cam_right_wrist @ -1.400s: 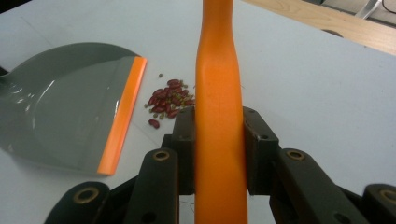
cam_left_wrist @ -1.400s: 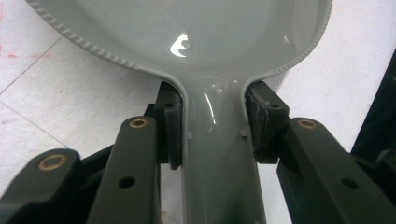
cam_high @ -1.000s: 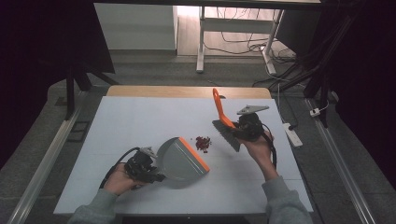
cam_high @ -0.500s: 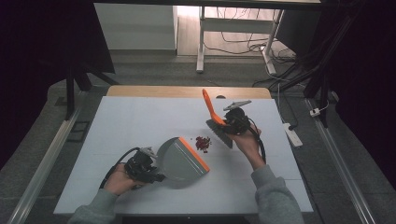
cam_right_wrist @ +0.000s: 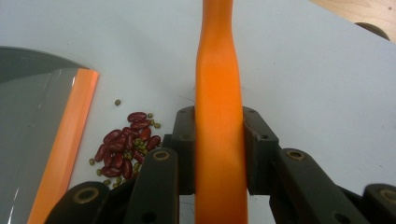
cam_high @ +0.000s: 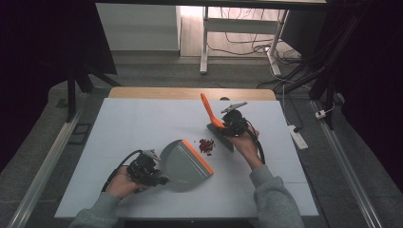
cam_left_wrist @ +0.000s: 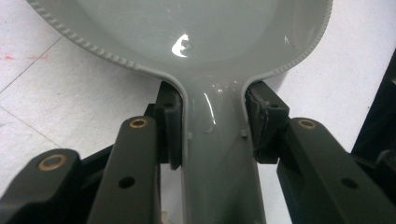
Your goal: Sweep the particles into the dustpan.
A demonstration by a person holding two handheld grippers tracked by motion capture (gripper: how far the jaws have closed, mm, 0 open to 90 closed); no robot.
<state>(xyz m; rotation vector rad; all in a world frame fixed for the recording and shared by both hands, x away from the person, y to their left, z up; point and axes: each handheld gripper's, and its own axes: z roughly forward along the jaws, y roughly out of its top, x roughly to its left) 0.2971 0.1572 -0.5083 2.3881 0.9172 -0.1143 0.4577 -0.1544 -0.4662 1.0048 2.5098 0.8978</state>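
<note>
A grey dustpan (cam_high: 183, 164) with an orange front lip lies on the white table, its lip facing a small pile of red beans (cam_high: 206, 145) mixed with tiny green ones. My left gripper (cam_high: 153, 172) is shut on the dustpan's grey handle (cam_left_wrist: 215, 154). My right gripper (cam_high: 227, 124) is shut on the orange handle (cam_right_wrist: 218, 107) of a brush (cam_high: 219, 134), whose dark head rests on the table just right of the beans (cam_right_wrist: 123, 144). The dustpan's orange lip (cam_right_wrist: 65, 140) lies just left of the pile.
The white table (cam_high: 138, 123) has open surface to the left and behind. A wooden strip (cam_high: 190, 93) runs along its far edge. Beyond it stand a desk frame (cam_high: 204, 42) and floor cables; a power strip (cam_high: 299, 137) lies on the floor at right.
My right gripper has carried the brush leftward and nearer, setting its head down close to the right of the beans. The left gripper and dustpan have stayed put.
</note>
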